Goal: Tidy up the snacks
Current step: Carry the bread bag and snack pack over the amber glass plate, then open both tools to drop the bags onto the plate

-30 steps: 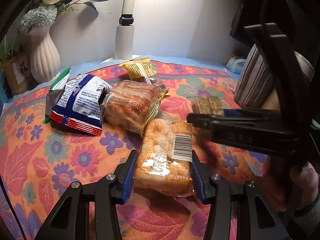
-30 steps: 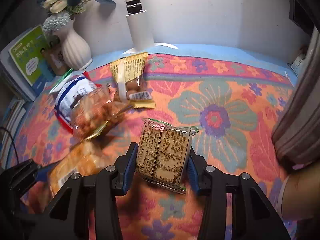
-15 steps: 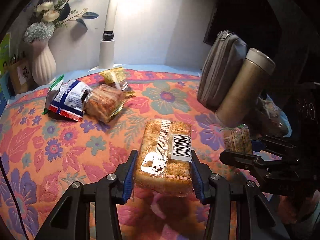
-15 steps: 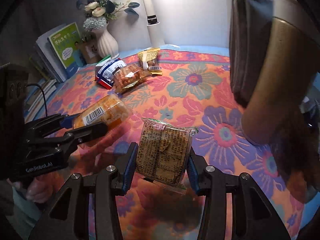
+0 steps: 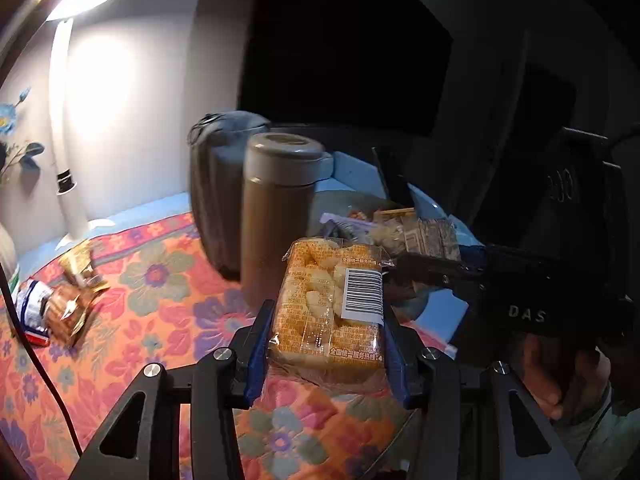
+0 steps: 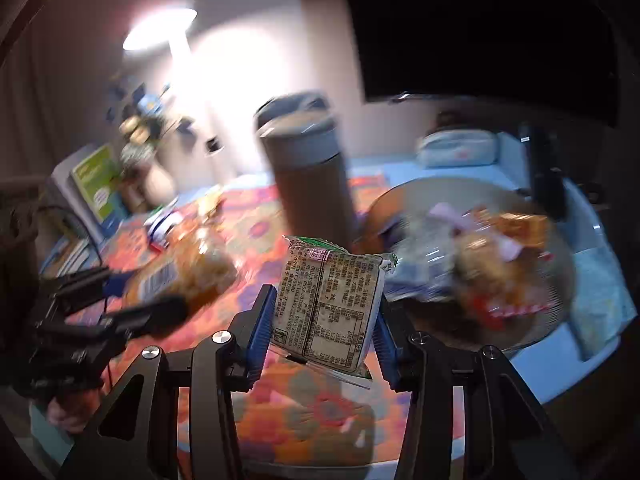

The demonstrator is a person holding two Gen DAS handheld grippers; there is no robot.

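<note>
We hold an orange snack pack (image 5: 328, 304) tight in our left gripper (image 5: 326, 344) — it sits right between the two blue pads, up off the flowered cloth (image 5: 160, 300). Our right gripper (image 6: 320, 332) squeezes a pale snack pack with black print (image 6: 326, 308) the same way, between its pads. Both packs hang near the right edge of the table, close to the bowl (image 6: 556, 280) that already has snacks in it. A brown flask (image 5: 276, 216) stands just behind the orange pack. Far off, near the left edge by the lamp (image 5: 68, 184), more snack bags (image 5: 60, 300) lie on the cloth — well apart from us.
</note>
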